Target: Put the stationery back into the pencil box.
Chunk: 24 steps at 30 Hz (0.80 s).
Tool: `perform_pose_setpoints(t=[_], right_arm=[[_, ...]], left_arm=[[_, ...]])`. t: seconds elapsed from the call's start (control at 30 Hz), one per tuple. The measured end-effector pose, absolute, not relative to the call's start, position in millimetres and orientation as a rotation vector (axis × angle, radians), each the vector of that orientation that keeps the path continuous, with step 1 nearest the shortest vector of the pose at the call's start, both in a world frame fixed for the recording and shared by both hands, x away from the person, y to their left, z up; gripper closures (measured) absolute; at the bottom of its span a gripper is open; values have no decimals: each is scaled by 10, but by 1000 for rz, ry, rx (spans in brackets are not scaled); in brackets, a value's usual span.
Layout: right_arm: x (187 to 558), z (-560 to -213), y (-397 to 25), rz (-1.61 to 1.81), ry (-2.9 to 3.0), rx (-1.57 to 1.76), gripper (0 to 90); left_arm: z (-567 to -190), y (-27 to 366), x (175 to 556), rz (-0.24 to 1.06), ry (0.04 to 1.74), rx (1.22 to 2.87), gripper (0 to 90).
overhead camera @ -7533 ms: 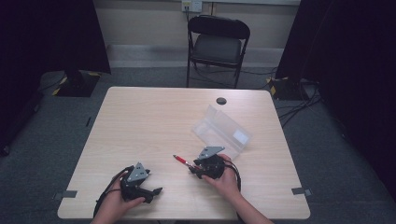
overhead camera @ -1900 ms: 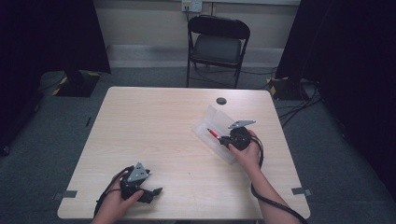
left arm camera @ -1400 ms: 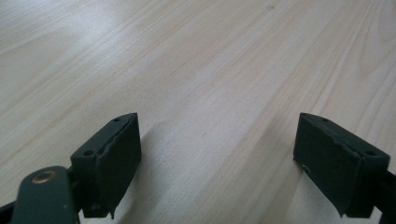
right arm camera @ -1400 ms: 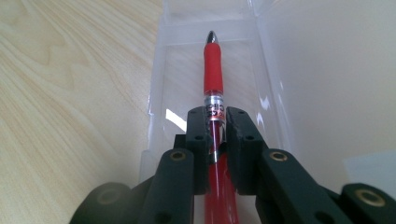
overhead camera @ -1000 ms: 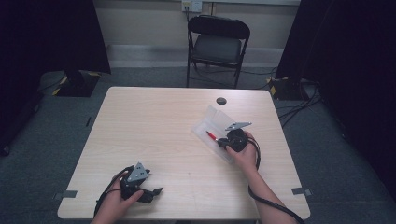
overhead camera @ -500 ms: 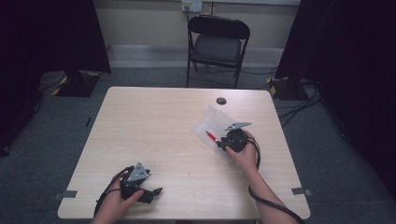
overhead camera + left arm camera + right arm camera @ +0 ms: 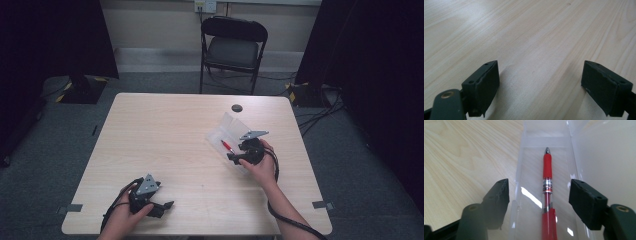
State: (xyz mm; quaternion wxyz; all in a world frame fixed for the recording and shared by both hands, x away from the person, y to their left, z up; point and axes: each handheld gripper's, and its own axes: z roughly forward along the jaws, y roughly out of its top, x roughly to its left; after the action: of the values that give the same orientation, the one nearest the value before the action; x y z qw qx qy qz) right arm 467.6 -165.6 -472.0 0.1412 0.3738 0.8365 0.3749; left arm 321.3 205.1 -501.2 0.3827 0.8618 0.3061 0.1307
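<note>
A red pen (image 7: 547,187) lies lengthwise inside a clear plastic case (image 7: 529,150), its silver tip pointing away from me. In the high view the pen (image 7: 226,146) rests in the open case (image 7: 225,127) at the table's right middle. My right gripper (image 7: 539,195) is open, its jaws standing either side of the pen without touching it; in the high view the right gripper (image 7: 235,158) sits at the case's near end. My left gripper (image 7: 162,207) rests near the table's front left edge, open over bare wood (image 7: 536,75).
A light wooden table (image 7: 165,130) has a small black round disc (image 7: 237,108) near its far edge. A black folding chair (image 7: 232,47) stands behind the table. Cables (image 7: 320,107) lie on the floor at the right.
The right gripper carried the red pen from the table's middle to the clear case and has let it go there; within the last second it barely moved. The left gripper stayed still.
</note>
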Motion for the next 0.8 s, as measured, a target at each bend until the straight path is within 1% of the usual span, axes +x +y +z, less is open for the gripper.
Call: perform_pose_setpoints(t=[0.1,0.4,0.8], right_arm=[[4638,-4678,-1632,1105,2421,1055,278],[4528,-4606,-1545,1137,2460,998,239],[4347,-4569,-1433,1169,2493,930,226]], left_arm=[[-5012,2051,3213,333,780,2198,148],[-5012,2051,3212,334,780,2198,147],[-5012,2051,3213,333,780,2198,147]])
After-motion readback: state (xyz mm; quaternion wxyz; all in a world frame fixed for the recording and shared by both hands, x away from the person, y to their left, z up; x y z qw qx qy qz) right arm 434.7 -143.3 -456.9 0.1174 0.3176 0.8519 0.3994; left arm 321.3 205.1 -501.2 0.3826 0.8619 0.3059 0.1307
